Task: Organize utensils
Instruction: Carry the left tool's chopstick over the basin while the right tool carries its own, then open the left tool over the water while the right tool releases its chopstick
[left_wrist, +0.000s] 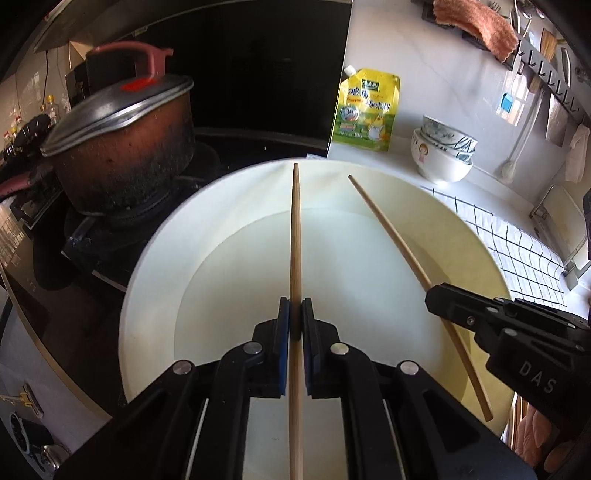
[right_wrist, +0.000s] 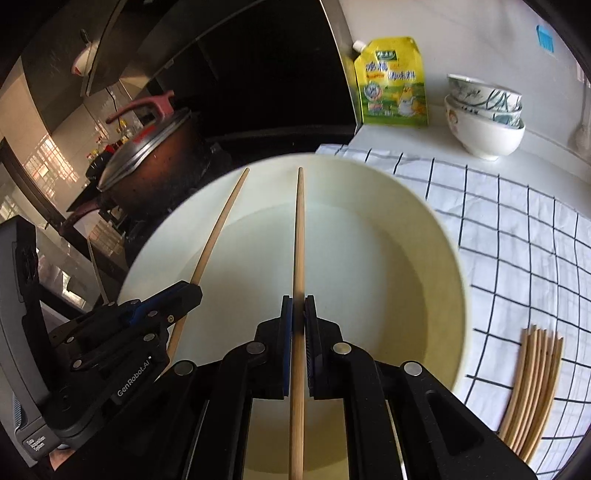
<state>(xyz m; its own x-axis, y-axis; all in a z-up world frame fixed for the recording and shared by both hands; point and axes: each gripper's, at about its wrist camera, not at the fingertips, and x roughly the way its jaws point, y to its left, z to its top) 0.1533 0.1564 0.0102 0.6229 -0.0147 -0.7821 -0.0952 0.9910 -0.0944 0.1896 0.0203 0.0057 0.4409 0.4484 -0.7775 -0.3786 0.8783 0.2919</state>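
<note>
My left gripper (left_wrist: 295, 308) is shut on a wooden chopstick (left_wrist: 295, 229) that points straight ahead over a large cream basin (left_wrist: 155, 266). At the right of the left wrist view my right gripper (left_wrist: 434, 295) grips a second chopstick (left_wrist: 388, 232). In the right wrist view the right gripper (right_wrist: 298, 306) is shut on its chopstick (right_wrist: 299, 229) above the basin (right_wrist: 447, 258). The left gripper (right_wrist: 192, 291) with its chopstick (right_wrist: 221, 225) shows at the left. A bundle of several chopsticks (right_wrist: 532, 387) lies on the checked cloth (right_wrist: 517, 236) right of the basin.
A lidded red pot (left_wrist: 122, 147) stands on the dark stove to the left. A yellow pouch (left_wrist: 367, 110) and stacked bowls (left_wrist: 443, 151) stand behind the basin by the wall. A rack with hooks and an orange cloth (left_wrist: 476, 26) hangs upper right.
</note>
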